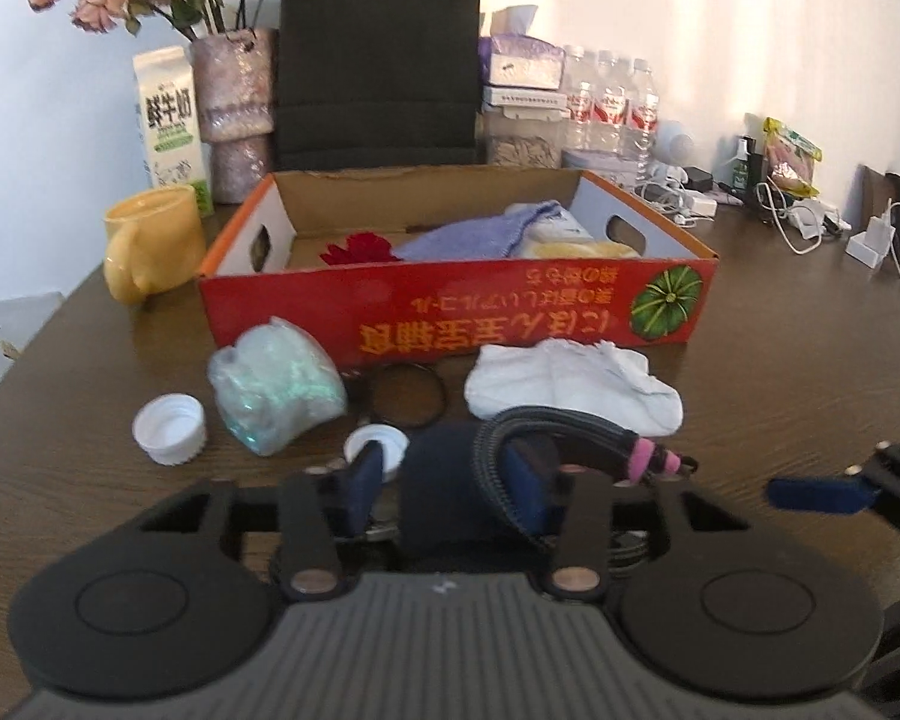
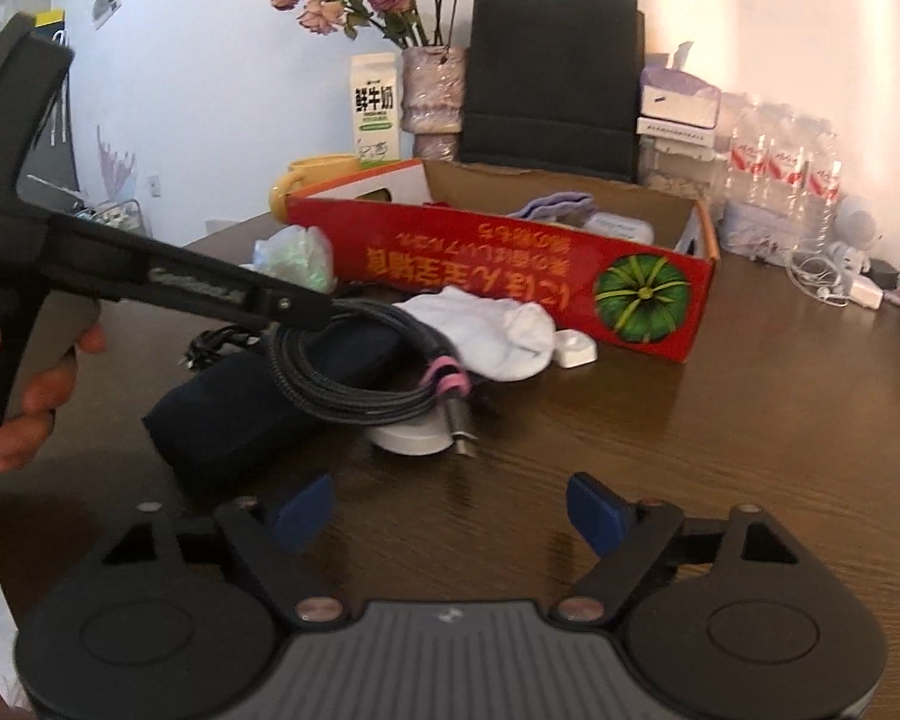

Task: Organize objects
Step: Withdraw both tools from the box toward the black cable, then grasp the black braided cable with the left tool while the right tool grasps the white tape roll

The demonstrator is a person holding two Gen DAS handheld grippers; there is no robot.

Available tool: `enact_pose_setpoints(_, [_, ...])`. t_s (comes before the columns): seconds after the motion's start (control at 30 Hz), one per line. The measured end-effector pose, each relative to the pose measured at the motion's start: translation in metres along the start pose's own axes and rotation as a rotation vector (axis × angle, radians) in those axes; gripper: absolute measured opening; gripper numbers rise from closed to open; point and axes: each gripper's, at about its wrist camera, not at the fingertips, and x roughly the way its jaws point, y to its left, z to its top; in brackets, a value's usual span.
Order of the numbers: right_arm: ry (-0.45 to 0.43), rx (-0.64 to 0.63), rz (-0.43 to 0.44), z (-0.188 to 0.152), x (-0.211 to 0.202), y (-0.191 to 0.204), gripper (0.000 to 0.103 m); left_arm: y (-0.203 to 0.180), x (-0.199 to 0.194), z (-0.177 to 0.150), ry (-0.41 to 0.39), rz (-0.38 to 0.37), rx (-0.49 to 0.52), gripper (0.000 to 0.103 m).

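1. the left gripper [image 1: 450, 483] is over the near edge of the tabletop [image 1: 780, 372], its jaws narrowed around a dark blue pouch [image 1: 444, 480] with a coiled braided cable [image 1: 570, 426] lying on top; the blue pads sit against the pouch's sides, so it looks gripped, though whether it is firmly pinched i cannot tell for sure

2. the right gripper [image 2: 450, 516] is fairly wide with nothing between its pads, hovering above bare tabletop just on the near side of the pouch

3. the red cardboard box [image 1: 462, 312] stands mid-table behind the loose things; it already holds a purple cloth [image 1: 468, 234] and a red item [image 1: 360, 249]

4. loose in front of the box: a white sock [image 1: 570, 384], a shiny plastic bag [image 1: 276, 384], a white cap [image 1: 171, 429] and a black ring [image 1: 408, 396]

5. step in hand, as i judge it: taking up the pouch and cable to go into the box

6. next move calls for a steady lift over the box's near wall, keeping the cable from sliding off; the free right gripper could steady the coil or take the sock
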Motion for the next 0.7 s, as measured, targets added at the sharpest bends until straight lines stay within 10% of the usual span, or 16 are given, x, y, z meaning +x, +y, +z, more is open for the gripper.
enact_pose_setpoints(0.7, [0.021, -0.078, -0.011, 0.022, 0.031, 0.015, 0.059, 0.032, 0.013, -0.01, 0.037, -0.113, -0.2, 0.039])
